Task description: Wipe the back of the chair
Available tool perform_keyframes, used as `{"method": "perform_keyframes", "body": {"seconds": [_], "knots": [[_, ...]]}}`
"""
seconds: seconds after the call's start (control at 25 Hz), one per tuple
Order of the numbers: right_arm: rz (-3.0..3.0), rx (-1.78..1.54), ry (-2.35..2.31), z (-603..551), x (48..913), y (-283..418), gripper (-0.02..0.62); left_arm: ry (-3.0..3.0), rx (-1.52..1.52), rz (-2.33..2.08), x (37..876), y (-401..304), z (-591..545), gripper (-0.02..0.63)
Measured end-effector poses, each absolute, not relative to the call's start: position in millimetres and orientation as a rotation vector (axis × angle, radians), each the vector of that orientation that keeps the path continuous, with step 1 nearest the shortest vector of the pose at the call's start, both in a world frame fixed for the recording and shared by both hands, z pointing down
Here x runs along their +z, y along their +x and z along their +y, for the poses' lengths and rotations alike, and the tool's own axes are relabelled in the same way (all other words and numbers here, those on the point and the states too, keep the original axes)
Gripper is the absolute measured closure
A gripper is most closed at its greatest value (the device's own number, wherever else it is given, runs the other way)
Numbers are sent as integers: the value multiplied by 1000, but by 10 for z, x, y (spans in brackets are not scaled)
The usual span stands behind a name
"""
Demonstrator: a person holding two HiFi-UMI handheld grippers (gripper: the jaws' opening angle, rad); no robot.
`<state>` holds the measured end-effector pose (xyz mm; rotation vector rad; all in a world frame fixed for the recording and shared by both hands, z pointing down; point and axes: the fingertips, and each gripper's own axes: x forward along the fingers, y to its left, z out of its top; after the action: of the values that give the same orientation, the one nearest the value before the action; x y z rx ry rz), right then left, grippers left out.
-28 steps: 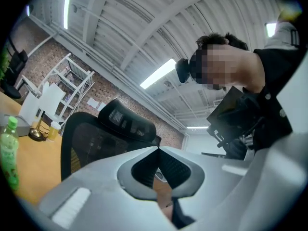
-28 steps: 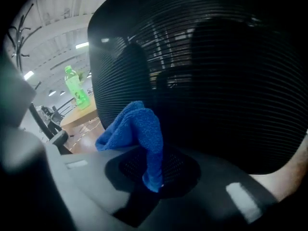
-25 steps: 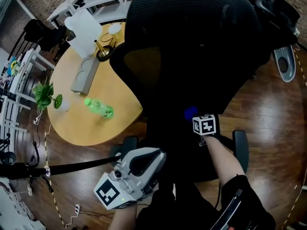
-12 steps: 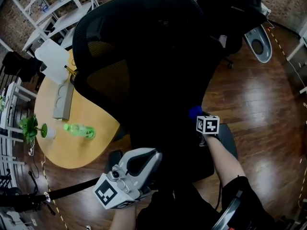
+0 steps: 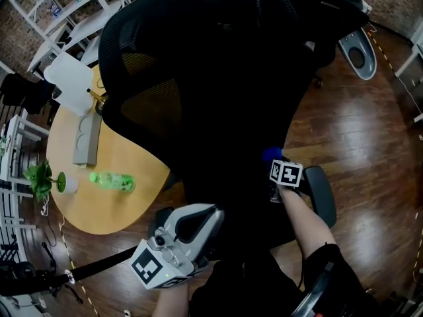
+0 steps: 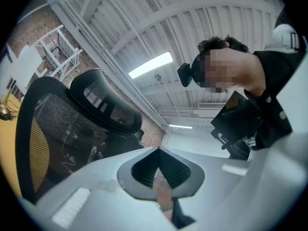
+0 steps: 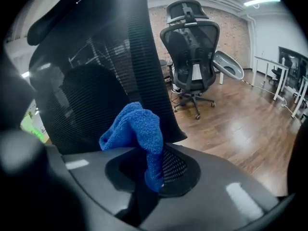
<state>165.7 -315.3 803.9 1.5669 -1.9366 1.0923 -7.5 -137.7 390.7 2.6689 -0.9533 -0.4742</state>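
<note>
The black mesh chair back (image 5: 218,78) fills the middle of the head view. My right gripper (image 5: 276,165) is at its lower right side, shut on a blue cloth (image 5: 271,154). In the right gripper view the blue cloth (image 7: 137,134) bunches up out of the right gripper (image 7: 153,150) right by the chair's mesh (image 7: 96,81); I cannot tell whether it touches. My left gripper (image 5: 213,215), pale grey, hangs low near my body, clear of the chair. In its own view the left gripper (image 6: 159,149) is shut on nothing and points up past the chair back (image 6: 62,129).
A round wooden table (image 5: 112,203) to the left holds a green bottle (image 5: 112,180), a small plant (image 5: 43,177) and a grey box (image 5: 86,137). White shelves (image 5: 53,5) stand behind. A second office chair (image 7: 192,42) stands on the wood floor (image 7: 240,114) to the right.
The head view has swung, so the table now sits further left and the chair back looks larger. The right gripper and its cloth have stayed by the chair's lower right side. The left gripper has barely moved.
</note>
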Motion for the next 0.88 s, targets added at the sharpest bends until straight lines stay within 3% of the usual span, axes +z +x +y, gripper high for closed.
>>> {"method": "perform_keyframes", "body": {"seconds": [0.24,0.68,0.88], "knots": [[-1897,1106,1503,-3121,8349,1253,541,2641,-470,-1053,3957,-416,-1300,604],[-2089,983,941,-2568,8383,-993,541,2562,-467,-1360,3819,-1203,-738,604],[-2217,913,725,-2272,8242,-1674,541,2515,-472,-1494,3807,-1451,-507,604]]}}
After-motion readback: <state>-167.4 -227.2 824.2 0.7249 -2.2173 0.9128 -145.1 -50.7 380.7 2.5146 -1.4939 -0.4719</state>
